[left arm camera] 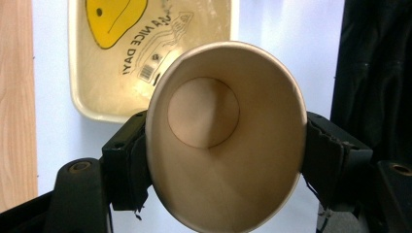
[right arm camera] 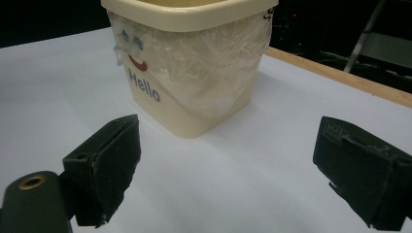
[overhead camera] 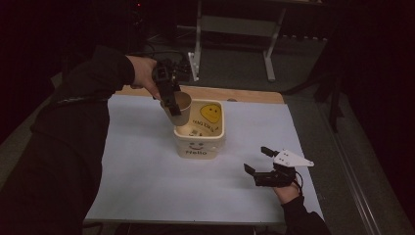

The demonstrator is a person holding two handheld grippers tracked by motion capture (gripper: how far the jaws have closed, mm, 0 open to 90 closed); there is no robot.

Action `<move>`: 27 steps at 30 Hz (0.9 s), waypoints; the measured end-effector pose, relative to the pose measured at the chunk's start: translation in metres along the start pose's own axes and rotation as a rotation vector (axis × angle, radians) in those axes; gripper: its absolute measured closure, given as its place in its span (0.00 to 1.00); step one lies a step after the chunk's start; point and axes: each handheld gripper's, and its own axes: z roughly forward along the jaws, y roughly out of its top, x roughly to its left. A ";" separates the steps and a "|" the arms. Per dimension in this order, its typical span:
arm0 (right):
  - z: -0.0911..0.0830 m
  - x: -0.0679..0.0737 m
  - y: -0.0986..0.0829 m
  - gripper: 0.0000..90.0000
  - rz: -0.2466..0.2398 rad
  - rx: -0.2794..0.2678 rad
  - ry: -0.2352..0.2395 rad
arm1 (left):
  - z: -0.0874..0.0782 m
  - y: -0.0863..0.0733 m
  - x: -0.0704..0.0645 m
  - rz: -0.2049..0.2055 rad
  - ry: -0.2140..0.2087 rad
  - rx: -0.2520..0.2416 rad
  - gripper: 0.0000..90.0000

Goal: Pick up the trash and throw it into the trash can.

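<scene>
High view: left gripper clamps a tapered paper cup; right gripper gapes wide.

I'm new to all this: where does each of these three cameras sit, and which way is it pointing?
High view: fixed above the person's side, looking forward and down on the table; both sleeves, hands, the left gripper and the right gripper show.
Left gripper view: rides the left gripper, looking down along its jaws into the paper cup they clamp, above the bin.
Right gripper view: rides the right gripper, low over the table, looking past its spread jaws at the bin's "Hello" side.
Shared: all three show the cream bin; the cup appears in the high and left gripper views.
</scene>
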 end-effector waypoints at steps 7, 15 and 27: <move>0.000 0.000 0.000 0.11 -0.004 0.000 0.000 | 0.001 0.016 -0.001 0.017 -0.006 0.010 0.32; -0.001 0.000 0.000 0.11 -0.006 -0.003 -0.001 | 0.005 0.029 0.002 0.036 -0.007 0.021 0.32; -0.002 0.001 0.000 0.11 -0.001 -0.005 0.003 | 0.011 0.044 0.009 0.059 -0.010 0.025 0.32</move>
